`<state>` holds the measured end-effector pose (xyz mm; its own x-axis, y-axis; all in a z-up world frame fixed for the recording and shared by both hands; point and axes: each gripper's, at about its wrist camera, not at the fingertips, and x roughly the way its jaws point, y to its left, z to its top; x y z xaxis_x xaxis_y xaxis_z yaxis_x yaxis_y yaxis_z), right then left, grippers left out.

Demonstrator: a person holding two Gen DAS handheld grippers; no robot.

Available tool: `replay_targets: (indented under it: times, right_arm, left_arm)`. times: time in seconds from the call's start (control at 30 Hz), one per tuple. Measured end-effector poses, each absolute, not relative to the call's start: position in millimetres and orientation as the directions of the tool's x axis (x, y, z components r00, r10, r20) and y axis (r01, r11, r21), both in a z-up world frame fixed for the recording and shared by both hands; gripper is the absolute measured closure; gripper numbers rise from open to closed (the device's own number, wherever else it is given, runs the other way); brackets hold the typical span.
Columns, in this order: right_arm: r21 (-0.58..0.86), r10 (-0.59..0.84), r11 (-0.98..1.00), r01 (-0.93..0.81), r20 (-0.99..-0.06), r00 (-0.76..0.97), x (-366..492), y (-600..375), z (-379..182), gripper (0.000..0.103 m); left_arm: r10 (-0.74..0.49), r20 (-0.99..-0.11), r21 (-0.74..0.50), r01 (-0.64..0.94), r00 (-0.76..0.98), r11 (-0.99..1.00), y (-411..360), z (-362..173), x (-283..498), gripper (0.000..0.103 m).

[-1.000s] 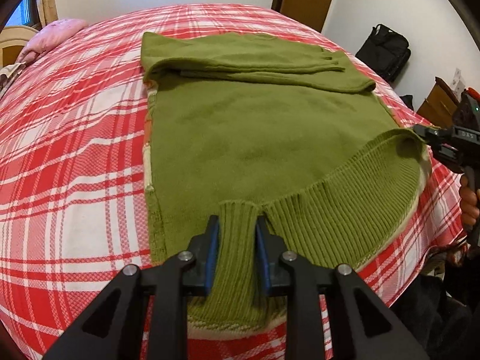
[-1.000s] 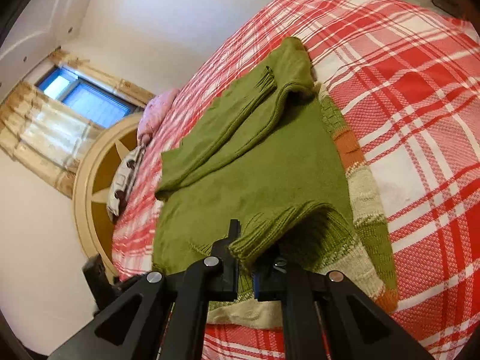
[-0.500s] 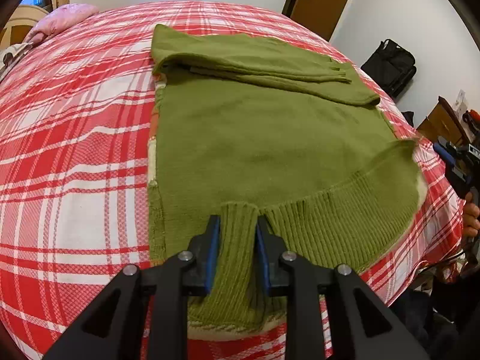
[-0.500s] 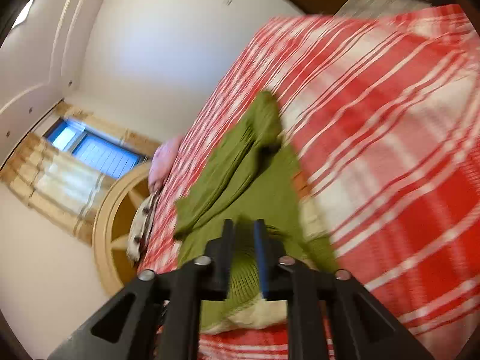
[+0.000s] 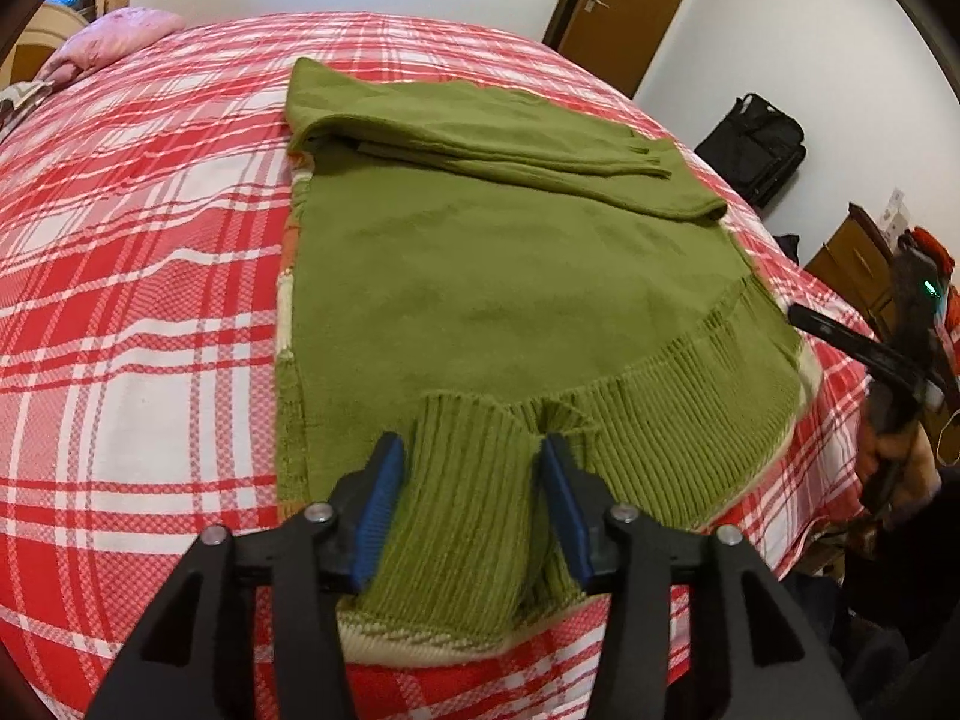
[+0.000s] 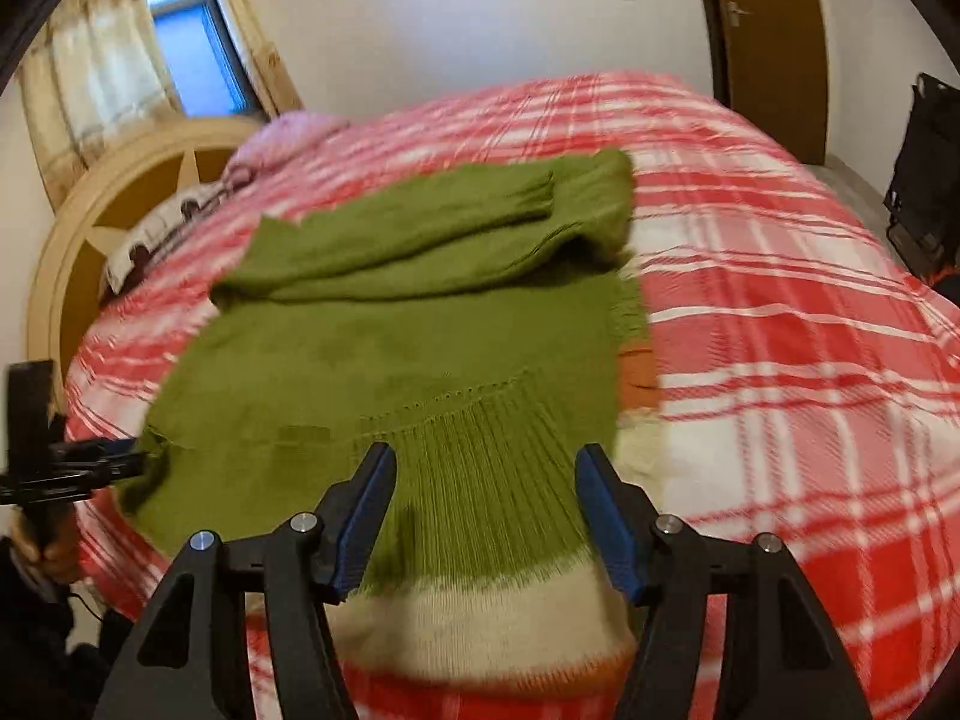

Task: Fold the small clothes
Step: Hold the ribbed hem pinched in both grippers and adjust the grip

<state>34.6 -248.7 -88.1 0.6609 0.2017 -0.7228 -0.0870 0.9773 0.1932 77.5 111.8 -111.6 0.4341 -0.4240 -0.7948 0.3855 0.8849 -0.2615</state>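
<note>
A green knit sweater (image 5: 510, 276) lies flat on the red plaid bed, its sleeves folded across the far end. Its ribbed hem faces me, with a cream and orange striped layer showing underneath. My left gripper (image 5: 471, 468) is open, its blue pads on either side of a raised ridge of the ribbed hem (image 5: 468, 480). My right gripper (image 6: 486, 480) is open wide over the other corner of the hem (image 6: 498, 480), just above the fabric. In the left wrist view the right gripper (image 5: 870, 354) shows at the right edge.
The red and white plaid bedspread (image 5: 138, 276) covers the whole bed. A pink pillow (image 5: 114, 42) and a round wooden headboard (image 6: 90, 228) stand at the far end. A black bag (image 5: 756, 144) and a brown door (image 5: 624, 6) are beyond the bed.
Both grippers have opened and let go of the ribbed hem, which now rests on the bed. The right gripper swung round to face along the sweater.
</note>
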Motion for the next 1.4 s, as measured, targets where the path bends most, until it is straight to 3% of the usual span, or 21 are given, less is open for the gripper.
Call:
replay_targets:
  times: [0.07, 0.13, 0.2, 0.27, 0.43, 0.5, 0.53, 0.73, 0.93, 1.03, 1.07, 1.17, 1.2, 1.27, 1.3, 1.33, 1.37, 1.4]
  right_arm:
    - [0.120, 0.155, 0.988, -0.098, -0.738, 0.657, 40.4, -240.4, -94.7, 0.040]
    - [0.026, 0.095, 0.993, -0.115, -0.754, 0.650, 40.9, -230.3, -96.4, 0.049]
    - [0.008, 0.098, 0.990, -0.143, -0.765, 0.636, 36.4, -225.8, -94.3, 0.076]
    - [0.000, 0.103, 0.987, -0.164, -0.776, 0.623, 30.0, -222.8, -92.8, 0.083]
    - [0.038, 0.112, 0.991, -0.131, -0.775, 0.622, 25.5, -229.5, -92.7, 0.088]
    - [0.046, 0.107, 0.993, -0.112, -0.772, 0.627, 23.8, -229.6, -89.3, 0.094]
    - [0.054, 0.109, 0.993, -0.106, -0.764, 0.635, 20.6, -229.3, -86.2, 0.094]
    - [0.045, 0.074, 0.997, -0.060, -0.703, 0.707, -2.4, -227.5, -62.4, 0.094]
    - [0.041, 0.037, 0.999, -0.012, -0.711, 0.702, -8.2, -228.5, -70.0, 0.094]
    - [0.052, 0.049, 0.999, -0.016, -0.723, 0.689, -8.2, -226.8, -77.2, 0.094]
    - [0.055, 0.051, 0.998, -0.016, -0.724, 0.688, -8.2, -227.4, -78.7, 0.094]
    - [0.064, 0.056, 0.998, -0.013, -0.728, 0.683, -7.1, -229.2, -81.5, 0.094]
    - [0.071, 0.060, 0.997, -0.011, -0.730, 0.681, -6.6, -230.1, -82.6, 0.094]
    - [0.075, 0.060, 0.997, -0.007, -0.732, 0.679, -6.5, -230.7, -84.3, 0.094]
    - [0.076, 0.060, 0.997, -0.006, -0.732, 0.678, -6.6, -230.7, -84.9, 0.094]
    - [0.077, 0.060, 0.997, -0.005, -0.733, 0.677, -6.3, -230.6, -85.4, 0.094]
    - [0.078, 0.060, 0.997, -0.004, -0.734, 0.676, -6.0, -230.5, -85.9, 0.094]
    - [0.078, 0.060, 0.997, -0.003, -0.735, 0.675, -5.9, -230.2, -86.0, 0.094]
  left_arm:
    - [-0.427, -0.796, -0.261, 0.393, 0.429, 0.882, 112.9, -110.9, 76.5, 0.052]
    - [-0.438, -0.794, -0.271, 0.400, 0.421, 0.875, 114.5, -110.7, 75.7, 0.052]
    - [-0.453, -0.790, -0.283, 0.410, 0.414, 0.867, 115.6, -110.3, 74.2, 0.052]
    - [-0.463, -0.788, -0.281, 0.433, 0.405, 0.856, 113.7, -111.2, 70.5, 0.052]
    - [-0.386, -0.809, -0.138, 0.494, 0.444, 0.858, 96.4, -115.4, 57.8, 0.056]
    - [-0.391, -0.809, -0.149, 0.490, 0.439, 0.859, 97.5, -113.5, 58.8, 0.083]
    - [-0.409, -0.806, -0.185, 0.476, 0.427, 0.860, 102.1, -112.0, 61.2, 0.086]
    - [-0.463, -0.753, -0.306, 0.374, 0.468, 0.875, 141.2, -95.1, 63.8, 0.091]
    - [-0.409, -0.764, -0.252, 0.354, 0.499, 0.901, 135.9, -96.4, 70.0, 0.092]
    - [-0.367, -0.806, -0.212, 0.353, 0.463, 0.911, 123.4, -108.0, 75.4, 0.082]
    - [-0.368, -0.808, -0.213, 0.354, 0.460, 0.911, 122.2, -109.1, 75.5, 0.072]
    - [-0.355, -0.805, -0.198, 0.349, 0.476, 0.916, 122.9, -106.9, 74.4, 0.025]
    - [-0.344, -0.804, -0.187, 0.342, 0.485, 0.921, 123.3, -107.3, 75.0, 0.026]
    - [-0.346, -0.799, -0.186, 0.346, 0.491, 0.920, 125.2, -109.5, 71.7, 0.034]
    - [-0.345, -0.795, -0.178, 0.351, 0.499, 0.919, 124.7, -109.8, 69.5, 0.055]
    - [-0.335, -0.801, -0.167, 0.353, 0.495, 0.921, 123.2, -111.9, 69.3, 0.067]
    - [-0.320, -0.813, -0.156, 0.348, 0.486, 0.924, 120.7, -114.4, 71.6, 0.078]
    - [-0.311, -0.816, -0.149, 0.344, 0.488, 0.927, 119.4, -115.5, 73.2, 0.079]
